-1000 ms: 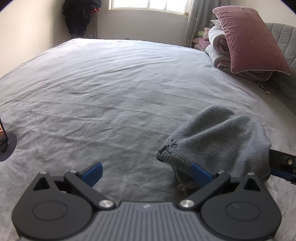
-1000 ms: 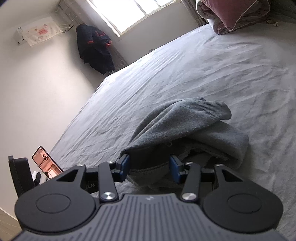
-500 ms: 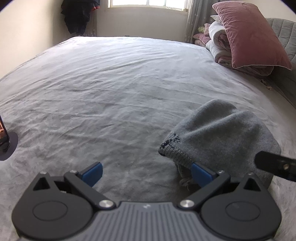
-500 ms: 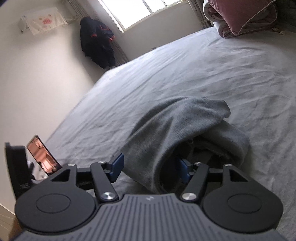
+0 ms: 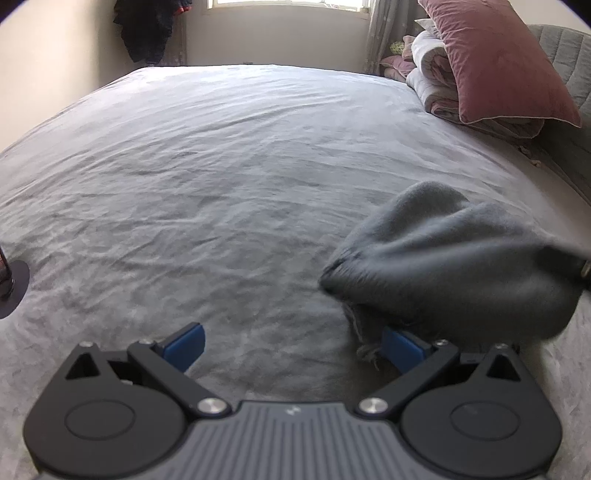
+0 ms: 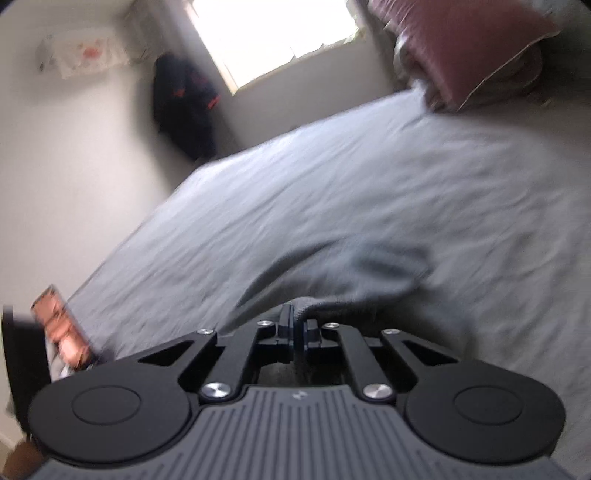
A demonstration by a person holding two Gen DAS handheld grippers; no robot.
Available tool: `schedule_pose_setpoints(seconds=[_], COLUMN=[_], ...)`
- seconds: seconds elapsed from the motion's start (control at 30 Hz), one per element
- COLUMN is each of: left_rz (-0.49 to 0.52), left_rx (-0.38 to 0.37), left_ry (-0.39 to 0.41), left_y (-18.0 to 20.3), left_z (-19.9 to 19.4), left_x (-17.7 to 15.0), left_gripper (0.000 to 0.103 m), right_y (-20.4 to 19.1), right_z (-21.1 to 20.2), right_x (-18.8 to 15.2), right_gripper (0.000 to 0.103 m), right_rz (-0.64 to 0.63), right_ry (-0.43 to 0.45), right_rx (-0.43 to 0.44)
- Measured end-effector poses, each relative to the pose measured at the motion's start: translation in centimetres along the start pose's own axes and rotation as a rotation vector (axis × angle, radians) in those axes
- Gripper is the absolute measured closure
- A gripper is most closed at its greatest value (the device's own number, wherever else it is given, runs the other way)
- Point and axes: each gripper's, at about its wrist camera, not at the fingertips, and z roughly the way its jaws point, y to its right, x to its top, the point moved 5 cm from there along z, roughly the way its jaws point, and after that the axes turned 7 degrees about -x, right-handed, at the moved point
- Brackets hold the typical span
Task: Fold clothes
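Note:
A grey knitted garment (image 5: 447,262) lies bunched on the grey bed sheet (image 5: 236,177), low and to the right in the left wrist view. My left gripper (image 5: 291,345) is open over bare sheet, and its right blue pad (image 5: 402,349) sits at the garment's frayed edge. The right wrist view is blurred. There my right gripper (image 6: 295,326) is shut on a fold of the grey garment (image 6: 354,273), which rises from the sheet toward it. A dark part of the right gripper (image 5: 569,264) shows at the right edge of the left wrist view.
A pink pillow (image 5: 498,62) rests on folded bedding (image 5: 436,85) at the headboard, far right. A dark jacket (image 5: 151,29) hangs in the far corner by the window. A phone on a stand (image 6: 59,328) is at the bed's left edge.
My right gripper went from open around the garment to shut on its edge and swung fast, blurring the view. The garment got pulled up and shifted. The left gripper stayed open and nearly still.

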Motion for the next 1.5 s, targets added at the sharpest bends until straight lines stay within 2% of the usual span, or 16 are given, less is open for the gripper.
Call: schedule_pose_setpoints(seconds=[0.13, 0.3, 0.5, 0.7, 0.77, 0.8, 0.87, 0.97, 1.0, 1.03, 1.1, 1.13, 1.2, 1.3, 1.5], left_rz=[0.033, 0.044, 0.046, 0.045, 0.046, 0.048, 0.056, 0.060, 0.052, 0.041, 0.017, 0.000, -0.032, -0.084, -0.091], left_rx=[-0.003, -0.073, -0.144, -0.223, -0.236, -0.242, -0.239, -0.227, -0.221, -0.211, -0.188, -0.176, -0.148, -0.130, -0.103], left_ry=[-0.002, 0.009, 0.043, 0.030, 0.030, 0.030, 0.027, 0.038, 0.047, 0.058, 0.085, 0.101, 0.129, 0.158, 0.212], left_y=[0.9, 2.6, 4.4, 5.9, 6.2, 6.2, 6.4, 6.3, 6.2, 6.0, 5.4, 5.0, 4.1, 3.0, 2.2], left_z=[0.3, 0.8, 1.3, 1.8, 1.8, 1.8, 1.8, 1.5, 1.3, 1.1, 0.6, 0.3, -0.3, -0.8, -1.8], left_x=[-0.1, -0.1, 0.3, 0.3, 0.3, 0.3, 0.3, 0.4, 0.5, 0.6, 0.9, 1.1, 1.5, 1.9, 2.3], left_gripper=[0.001, 0.003, 0.008, 0.029, 0.042, 0.049, 0.070, 0.085, 0.088, 0.099, 0.098, 0.099, 0.099, 0.099, 0.099], right_y=[2.8, 6.2, 10.0, 12.8, 13.8, 14.1, 14.1, 13.9, 13.7, 13.3, 12.5, 12.2, 11.2, 9.2, 5.3], right_z=[-1.5, -3.4, -4.2, -4.0, -3.9, -4.0, -4.3, -4.5, -4.6, -4.7, -4.7, -4.7, -4.7, -4.4, -2.5], right_x=[2.3, 4.1, 4.9, 4.1, 3.8, 3.6, 3.2, 2.9, 2.8, 2.8, 2.9, 3.0, 3.0, 2.9, 1.7], right_gripper=[0.098, 0.098, 0.098, 0.098, 0.098, 0.098, 0.097, 0.093, 0.087, 0.087, 0.084, 0.069, 0.047, 0.047, 0.047], right_rz=[0.082, 0.126, 0.153, 0.199, 0.215, 0.221, 0.224, 0.223, 0.217, 0.206, 0.172, 0.156, 0.120, 0.057, -0.035], right_ry=[0.091, 0.179, 0.206, 0.126, 0.099, 0.085, 0.062, 0.041, 0.039, 0.038, 0.043, 0.052, 0.067, 0.066, 0.005], right_rx=[-0.086, -0.230, -0.388, -0.415, -0.424, -0.426, -0.408, -0.379, -0.369, -0.363, -0.356, -0.350, -0.322, -0.253, -0.143])
